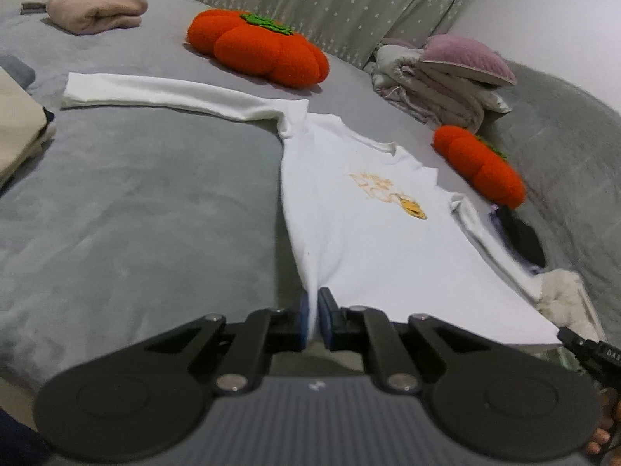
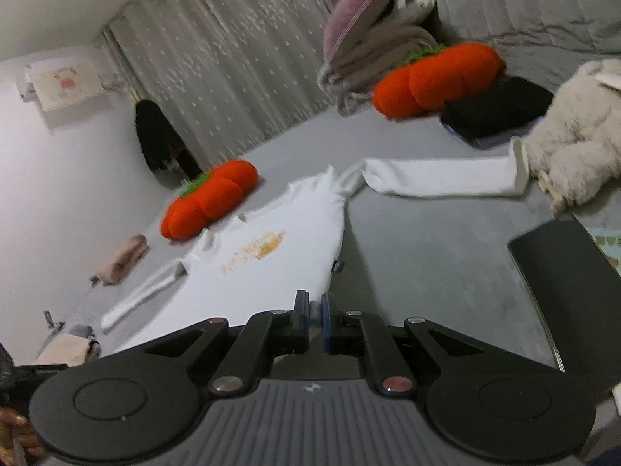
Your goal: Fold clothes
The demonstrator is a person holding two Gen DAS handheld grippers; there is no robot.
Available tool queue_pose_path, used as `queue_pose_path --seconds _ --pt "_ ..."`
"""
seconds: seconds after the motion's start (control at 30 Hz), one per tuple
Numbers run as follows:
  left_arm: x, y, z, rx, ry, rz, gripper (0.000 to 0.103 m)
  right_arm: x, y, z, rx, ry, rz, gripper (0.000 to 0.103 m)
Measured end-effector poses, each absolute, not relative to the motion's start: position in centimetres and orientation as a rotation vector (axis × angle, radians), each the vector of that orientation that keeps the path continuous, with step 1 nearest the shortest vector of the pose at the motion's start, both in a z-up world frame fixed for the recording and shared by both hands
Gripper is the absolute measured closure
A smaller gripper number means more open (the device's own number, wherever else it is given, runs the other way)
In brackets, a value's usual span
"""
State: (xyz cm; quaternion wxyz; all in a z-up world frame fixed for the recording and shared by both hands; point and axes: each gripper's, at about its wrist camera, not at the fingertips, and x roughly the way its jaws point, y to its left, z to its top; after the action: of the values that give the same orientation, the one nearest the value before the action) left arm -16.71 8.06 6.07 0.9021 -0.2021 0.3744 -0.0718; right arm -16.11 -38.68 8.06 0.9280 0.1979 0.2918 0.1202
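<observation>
On a grey bed cover [image 1: 136, 202], a white long-sleeved shirt [image 1: 361, 225] spread front up, orange print [image 1: 388, 194] on the chest. At its hem, left gripper [image 1: 313, 316] pinched tight on one bottom corner, fabric drawn up into a ridge between the blue pads; right gripper [image 2: 315, 320] closed likewise on the hem's other corner, a sliver of white cloth caught between its fingers. One sleeve [image 1: 170, 95] stretched out flat sideways across the cover; the other sleeve [image 2: 442, 178] lying straight toward a fluffy white plush [image 2: 574, 143], cuff just beside it. Beyond the shirt's collar, a large orange pumpkin cushion [image 1: 256, 48], near but apart from the shirt. A smaller pumpkin cushion [image 1: 481, 163] off by the far shoulder, next to a stack of folded bedding [image 1: 438, 85] topped with a mauve pillow [image 1: 465, 56]. A folded pink garment [image 1: 97, 11] far back on the cover. Grey star-patterned curtain [image 1: 330, 4] behind.
</observation>
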Motion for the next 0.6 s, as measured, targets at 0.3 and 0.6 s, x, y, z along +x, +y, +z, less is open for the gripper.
queue_pose_path --seconds 0.3,0.6 --pt "-15.2 7.1 3.8 -0.307 0.897 -0.079 0.086 -14.0 -37.1 6.5 0.284 0.727 0.163 0.093" --pt "-15.6 8.2 4.5 -0.304 0.840 -0.014 0.084 -13.7 -36.1 6.3 0.231 0.725 0.176 0.093"
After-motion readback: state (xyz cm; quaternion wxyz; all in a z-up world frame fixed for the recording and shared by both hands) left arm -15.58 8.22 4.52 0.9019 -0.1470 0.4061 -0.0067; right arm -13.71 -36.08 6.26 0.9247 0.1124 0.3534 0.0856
